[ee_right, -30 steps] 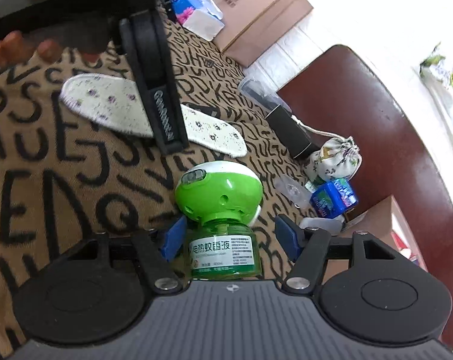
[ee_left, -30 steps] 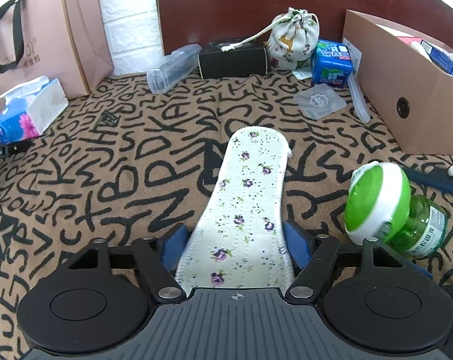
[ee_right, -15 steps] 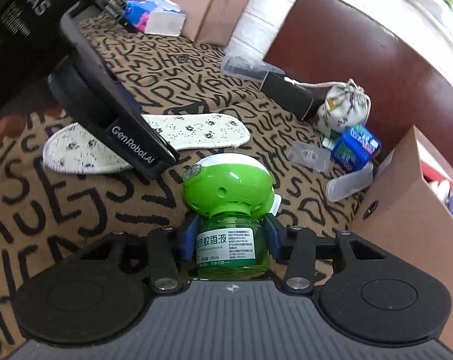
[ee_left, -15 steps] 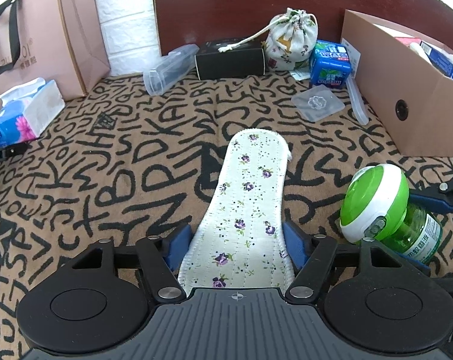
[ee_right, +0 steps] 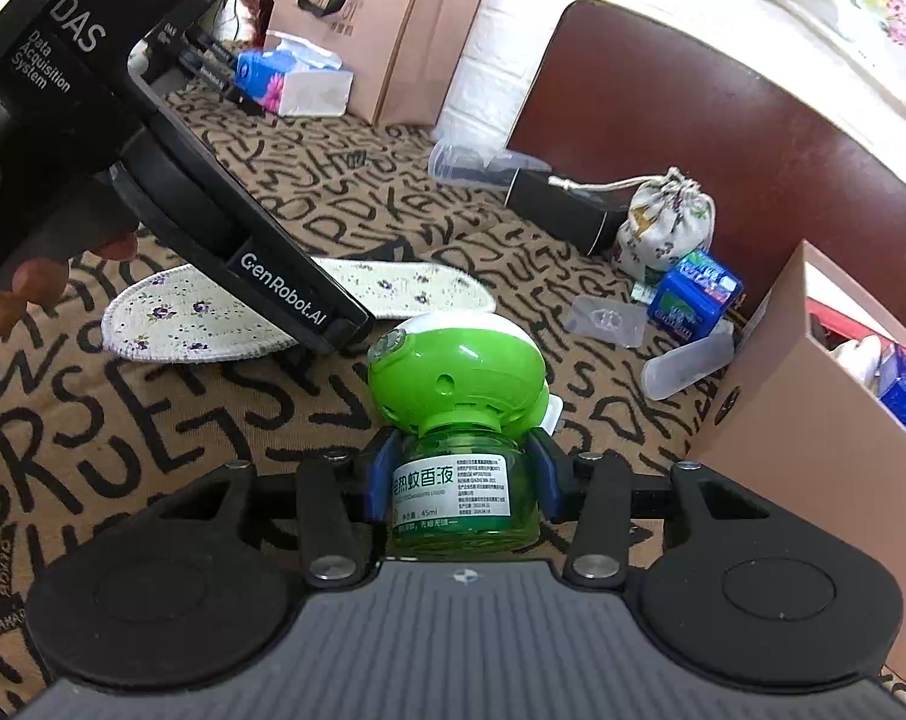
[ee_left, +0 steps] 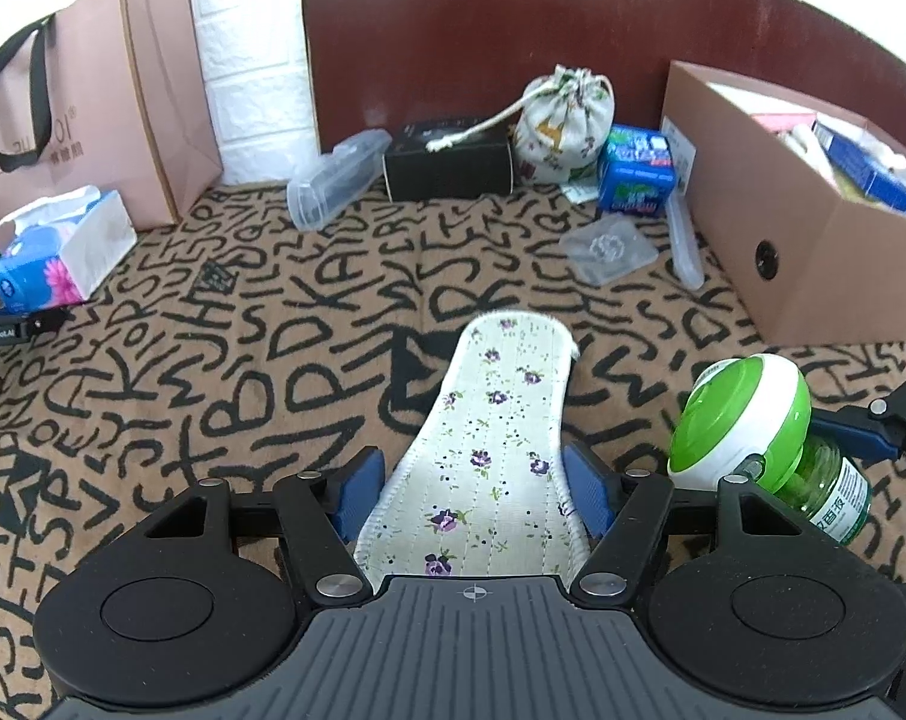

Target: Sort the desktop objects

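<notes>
While the right hand-held gripper (ee_right: 459,483) clamped the green bottle (ee_right: 462,420), the cardboard box (ee_right: 813,414) lay to its right; the left hand-held gripper (ee_left: 471,495) pinched the insole (ee_left: 489,456).

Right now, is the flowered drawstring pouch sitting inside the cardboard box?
No, the flowered pouch sits on the patterned cloth beside the black box, outside the cardboard box.
</notes>
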{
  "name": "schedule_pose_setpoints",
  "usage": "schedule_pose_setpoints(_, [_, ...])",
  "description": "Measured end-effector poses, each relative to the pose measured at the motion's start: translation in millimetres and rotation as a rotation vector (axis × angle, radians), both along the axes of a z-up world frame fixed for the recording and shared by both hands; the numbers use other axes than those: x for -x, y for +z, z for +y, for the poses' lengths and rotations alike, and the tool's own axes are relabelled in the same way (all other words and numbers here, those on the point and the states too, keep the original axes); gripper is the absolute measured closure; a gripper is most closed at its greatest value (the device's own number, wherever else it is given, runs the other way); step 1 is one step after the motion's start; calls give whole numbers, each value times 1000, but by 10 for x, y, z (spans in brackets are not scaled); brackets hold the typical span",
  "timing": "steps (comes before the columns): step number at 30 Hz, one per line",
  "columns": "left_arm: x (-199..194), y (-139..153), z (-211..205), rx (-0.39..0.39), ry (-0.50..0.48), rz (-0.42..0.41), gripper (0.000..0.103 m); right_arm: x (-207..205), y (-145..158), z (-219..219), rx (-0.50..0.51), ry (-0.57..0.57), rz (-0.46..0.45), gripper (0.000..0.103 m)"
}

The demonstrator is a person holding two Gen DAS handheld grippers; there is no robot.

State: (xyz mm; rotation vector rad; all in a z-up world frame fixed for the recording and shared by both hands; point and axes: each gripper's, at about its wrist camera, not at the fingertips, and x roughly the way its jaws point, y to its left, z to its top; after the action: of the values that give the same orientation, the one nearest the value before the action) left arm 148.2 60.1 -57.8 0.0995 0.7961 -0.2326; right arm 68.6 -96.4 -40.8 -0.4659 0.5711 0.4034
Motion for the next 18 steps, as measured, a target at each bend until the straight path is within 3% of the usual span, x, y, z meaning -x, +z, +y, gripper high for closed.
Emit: schedule_pose_setpoints(18, [55,581,-209,58,-42,-102,36,144,379,-190,-25,-37,-121,53])
